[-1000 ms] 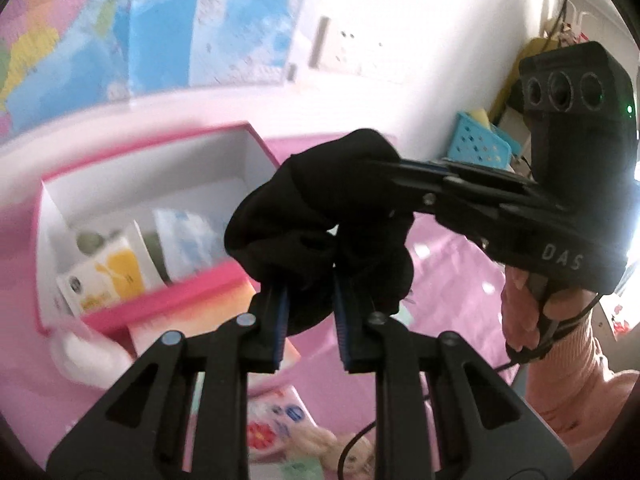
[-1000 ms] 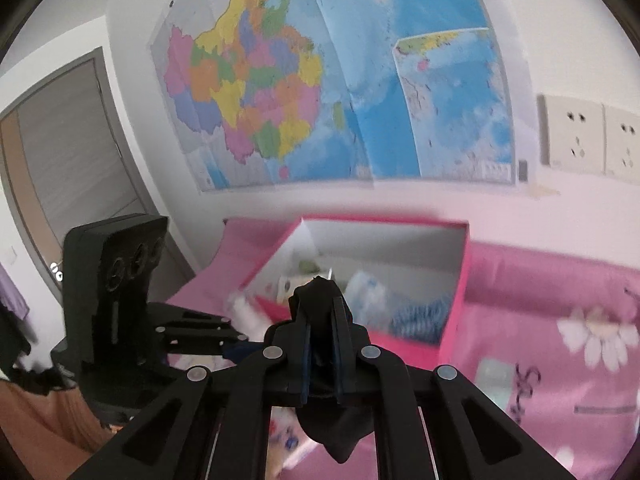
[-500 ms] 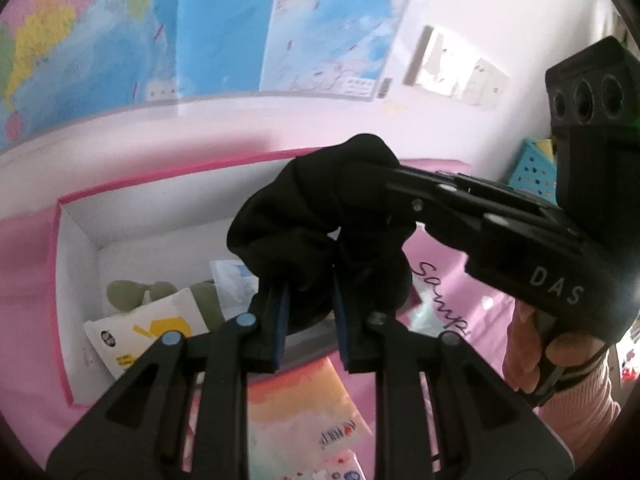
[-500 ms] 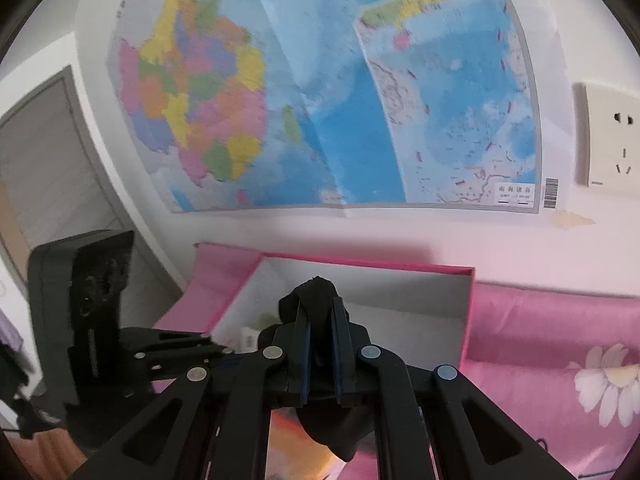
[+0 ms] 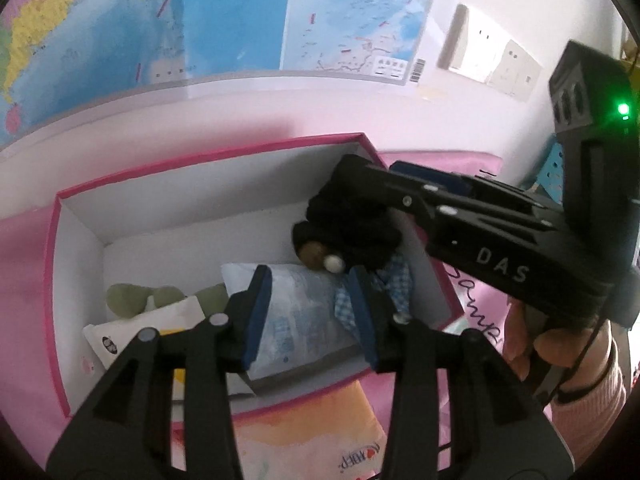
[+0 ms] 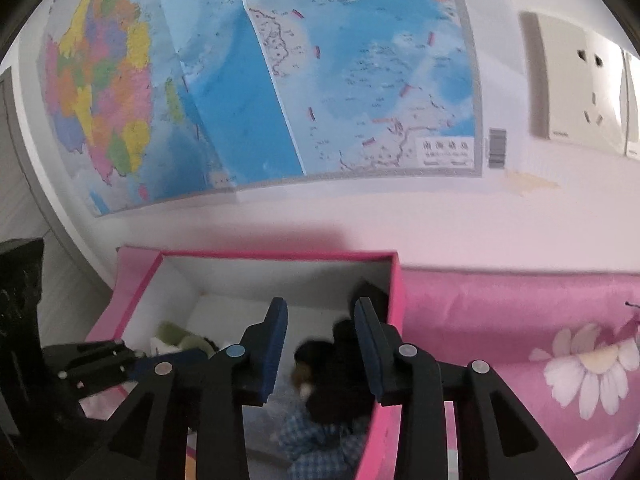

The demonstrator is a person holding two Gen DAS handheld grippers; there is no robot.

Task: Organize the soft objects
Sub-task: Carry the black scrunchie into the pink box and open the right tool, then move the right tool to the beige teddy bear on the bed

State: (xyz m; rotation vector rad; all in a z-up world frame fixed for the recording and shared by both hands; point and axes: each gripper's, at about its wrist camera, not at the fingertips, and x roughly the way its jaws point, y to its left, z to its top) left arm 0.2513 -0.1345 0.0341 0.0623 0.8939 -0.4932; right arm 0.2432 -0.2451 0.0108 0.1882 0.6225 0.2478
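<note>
Both my grippers have just been opening. Left gripper [image 5: 310,300]: jaws parted, nothing between the pads. Right gripper [image 6: 320,344]: jaws parted too, pads off the toy.

Toy [image 5: 352,228] is out of both grips. Black plush lump, soft and crumpled, with a brown bit and a small white bit poking out on its near side. In the right wrist view it is blurred; can't tell whether it has landed. It sits in the box [image 5: 54,280] at the right end, against the right wall, above blue checked cloth [image 5: 394,280] and beside a clear plastic pack [image 5: 304,316].

Box: pink outside, white inside. Left end holds a green plush [image 5: 132,298] and a white packet [image 5: 132,332]. Box stands on a pink flowered sheet [image 6: 520,312]. Map [image 6: 280,80] on the wall behind it.
</note>
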